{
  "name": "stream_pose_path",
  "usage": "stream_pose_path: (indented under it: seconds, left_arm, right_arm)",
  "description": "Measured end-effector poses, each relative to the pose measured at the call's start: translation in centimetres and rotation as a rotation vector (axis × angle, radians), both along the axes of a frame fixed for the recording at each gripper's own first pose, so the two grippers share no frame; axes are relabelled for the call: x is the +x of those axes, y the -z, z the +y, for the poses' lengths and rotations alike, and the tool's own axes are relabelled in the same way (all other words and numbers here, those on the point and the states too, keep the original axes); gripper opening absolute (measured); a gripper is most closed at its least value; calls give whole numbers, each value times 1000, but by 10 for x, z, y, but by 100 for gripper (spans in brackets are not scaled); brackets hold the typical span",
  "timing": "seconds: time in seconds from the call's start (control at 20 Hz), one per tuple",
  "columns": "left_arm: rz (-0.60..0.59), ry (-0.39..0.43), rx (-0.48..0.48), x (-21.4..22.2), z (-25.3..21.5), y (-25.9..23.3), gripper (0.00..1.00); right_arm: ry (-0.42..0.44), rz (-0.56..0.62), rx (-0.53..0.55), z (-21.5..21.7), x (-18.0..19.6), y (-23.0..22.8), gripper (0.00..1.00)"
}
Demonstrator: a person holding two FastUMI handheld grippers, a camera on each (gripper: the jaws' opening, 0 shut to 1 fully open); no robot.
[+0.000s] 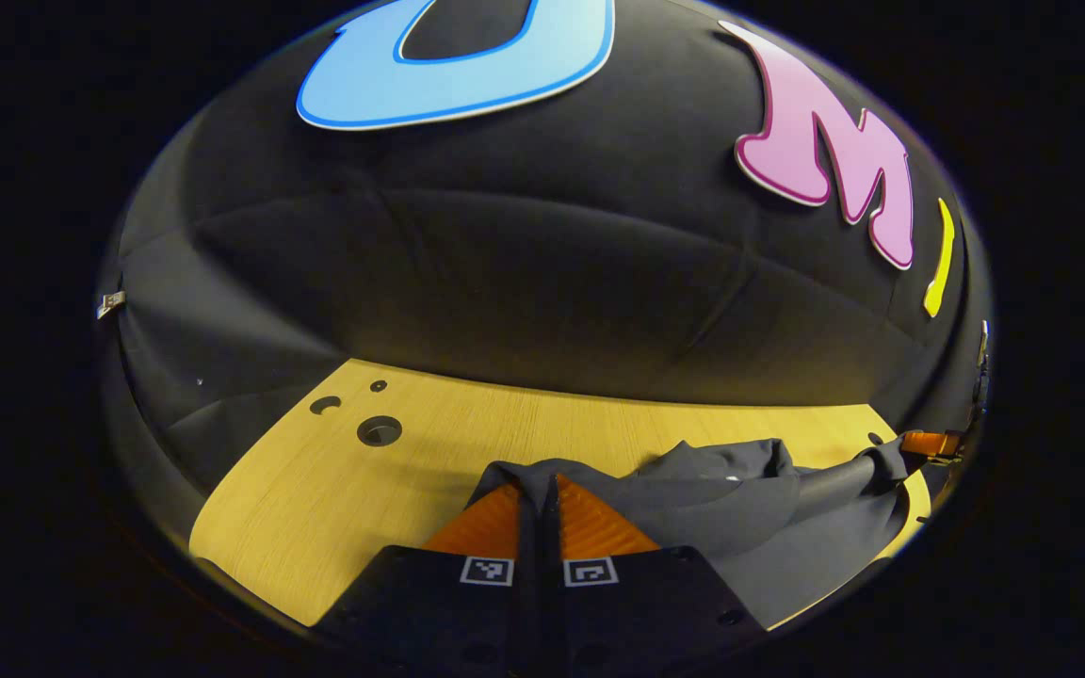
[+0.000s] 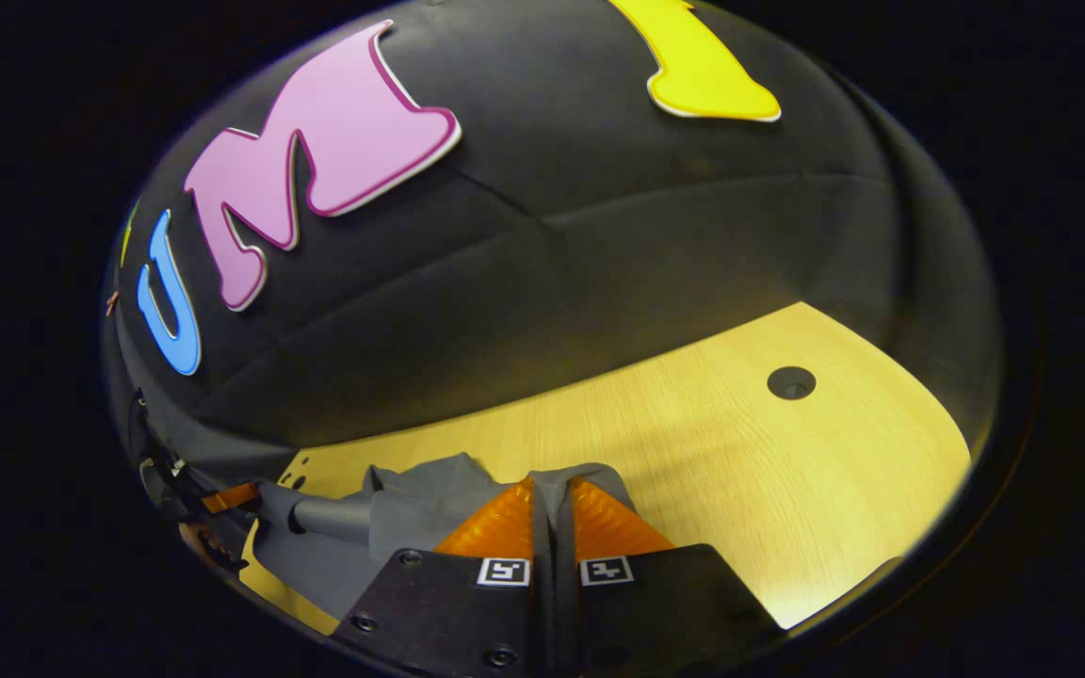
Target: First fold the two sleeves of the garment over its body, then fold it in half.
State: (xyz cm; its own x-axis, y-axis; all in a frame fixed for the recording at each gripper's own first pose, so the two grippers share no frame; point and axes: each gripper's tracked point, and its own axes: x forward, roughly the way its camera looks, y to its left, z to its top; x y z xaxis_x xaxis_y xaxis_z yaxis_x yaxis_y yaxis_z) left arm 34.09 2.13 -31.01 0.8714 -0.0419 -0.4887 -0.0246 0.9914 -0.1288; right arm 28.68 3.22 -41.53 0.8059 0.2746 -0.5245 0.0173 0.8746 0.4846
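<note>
Both grippers, left [image 1: 538, 490] and right [image 2: 552, 494], have jaws clamped on the dark garment [image 1: 740, 513], which stretches between them just above the counter [image 1: 335, 490], its length running hand to hand.

The garment [image 1: 750, 513] is plain dark grey, unpatterned. The table [image 1: 316, 499] is pale yellow wood with a fine straight grain and dark round holes at the frame's left. Each tongs [image 1: 538, 513] has ribbed orange fingers [image 1: 491, 523] on black bodies bearing small black-and-white square markers; likewise the other tongs [image 2: 552, 518].
</note>
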Motion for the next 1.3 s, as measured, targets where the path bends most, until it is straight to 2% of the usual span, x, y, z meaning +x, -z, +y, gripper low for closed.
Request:
stream_pose_path:
  seconds: [0.15, 0.5, 0.65, 0.7, 0.75, 0.9, 0.95, 1.0, 1.05, 1.1, 1.15, 1.3]
  left_arm:
    - [61, -4, 29, 2, 0, 30, 5]
    - [117, 7, 118, 2, 4, 62, 6]
    - [135, 16, 63, -2, -2, 73, 13]
    - [138, 9, 52, -6, -2, 74, 21]
    - [141, 1, 47, -8, 1, 74, 32]
    - [147, -6, 65, -15, 6, 70, 65]
    - [148, -4, 79, -18, 8, 69, 66]
    - [148, 0, 94, -21, 9, 65, 70]
    - [146, 8, 107, -26, 8, 63, 75]
    - [143, 13, 123, -31, 8, 58, 86]
    - [135, 21, 131, -35, 7, 52, 89]
    - [102, 33, 121, -50, 3, 23, 90]
  right_arm:
    - [-4, 47, 11, 7, 1, 25, 5]
    - [-7, 118, 16, 11, -3, 55, 7]
    - [-11, 132, 0, 8, -7, 59, 16]
    - [-16, 134, -15, 7, -9, 59, 18]
    - [-18, 141, -30, 4, -12, 59, 26]
    - [-29, 144, -37, 1, -21, 49, 40]
    - [-30, 131, -36, 1, -22, 43, 55]
    - [-30, 121, -34, 1, -25, 36, 60]
    - [-28, 115, -38, -2, -28, 31, 73]
    - [-28, 106, -41, -3, -30, 27, 86]
    - [-30, 99, -45, -4, -33, 19, 100]
    - [-34, 59, -45, -7, -46, -12, 98]
